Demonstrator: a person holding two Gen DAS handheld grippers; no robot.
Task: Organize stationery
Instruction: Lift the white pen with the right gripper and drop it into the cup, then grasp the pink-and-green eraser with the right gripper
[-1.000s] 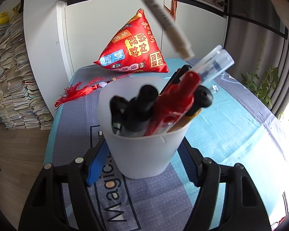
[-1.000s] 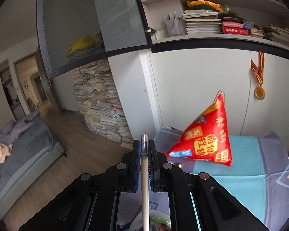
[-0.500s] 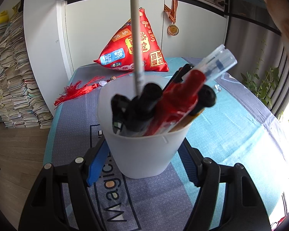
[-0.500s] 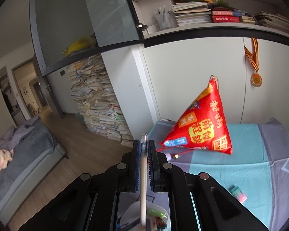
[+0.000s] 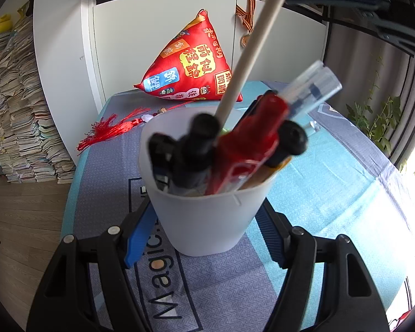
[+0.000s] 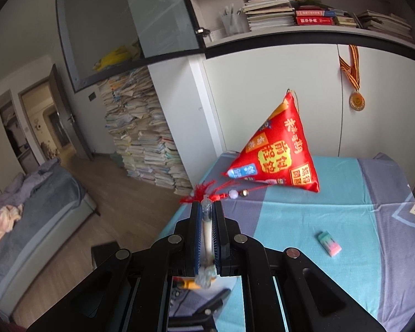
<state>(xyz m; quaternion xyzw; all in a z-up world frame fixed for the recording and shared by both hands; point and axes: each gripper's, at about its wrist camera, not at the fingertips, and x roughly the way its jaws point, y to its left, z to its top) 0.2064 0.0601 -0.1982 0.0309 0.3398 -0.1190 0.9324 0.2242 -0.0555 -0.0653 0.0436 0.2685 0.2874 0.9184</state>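
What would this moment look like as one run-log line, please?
left tongs: shut on white plastic cup | right tongs: shut on white pen, tip inside cup

You have a red pillow [image 6: 276, 155] on the bedspread [image 6: 304, 215], its tassel [image 5: 110, 130] trailing beside it. A medal [image 6: 357, 101] hangs above the pillow.

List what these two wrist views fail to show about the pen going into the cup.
- White pen tip: left wrist view, hidden behind the black caps inside the white cup; how deep it sits is unclear.
- Cup contents: right wrist view, blurred and blocked by the right gripper.
- Cup bottom: both views, hidden by its wall and the pens.
- Left gripper pads: covered by the cup.
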